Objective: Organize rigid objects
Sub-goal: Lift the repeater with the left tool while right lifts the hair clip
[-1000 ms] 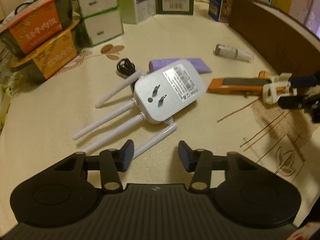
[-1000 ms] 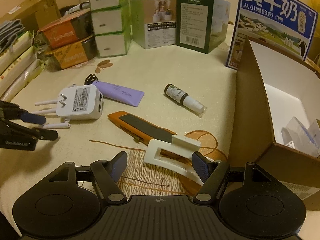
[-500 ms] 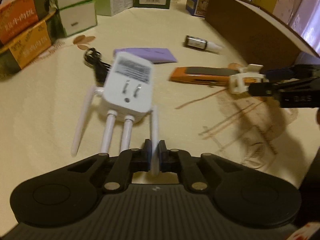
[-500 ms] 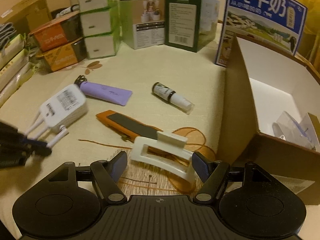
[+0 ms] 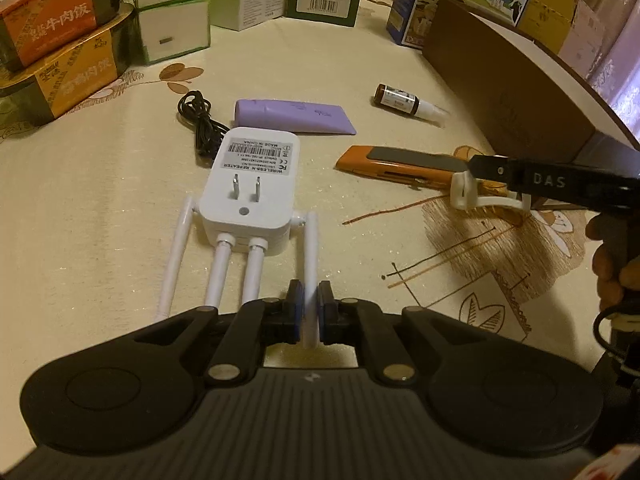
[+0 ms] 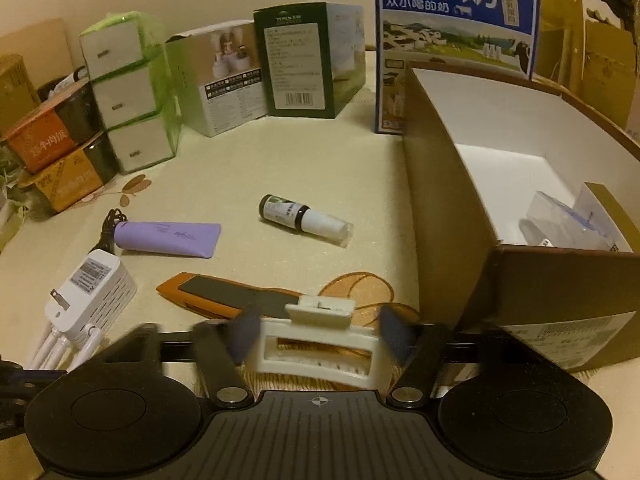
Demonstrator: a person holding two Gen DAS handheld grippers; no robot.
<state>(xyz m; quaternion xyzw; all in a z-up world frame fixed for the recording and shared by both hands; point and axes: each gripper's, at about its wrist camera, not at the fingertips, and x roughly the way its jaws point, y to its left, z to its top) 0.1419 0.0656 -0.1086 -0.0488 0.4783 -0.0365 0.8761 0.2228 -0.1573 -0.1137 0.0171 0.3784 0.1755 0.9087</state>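
White plastic repeater [image 5: 251,184], one, four antennas, on my cream tablecloth [image 5: 100,208]; my left gripper [image 5: 308,312] is clamped on one antenna [image 5: 310,264]. White hair clip [image 6: 320,346], one, sits between my right gripper [image 6: 318,336] pads, jaws just closing in on it. Nearby I count one orange knife [image 6: 224,294], one purple tube [image 6: 168,236], one small bottle [image 6: 304,218], one open brown box [image 6: 452,216].

On my desk [image 6: 304,168] I count one white repeater [image 5: 251,188] with four antennas [image 5: 310,276]. One purple tube [image 6: 168,237], one dropper bottle [image 6: 306,220], one orange knife [image 5: 396,164], one white clip [image 6: 320,346].
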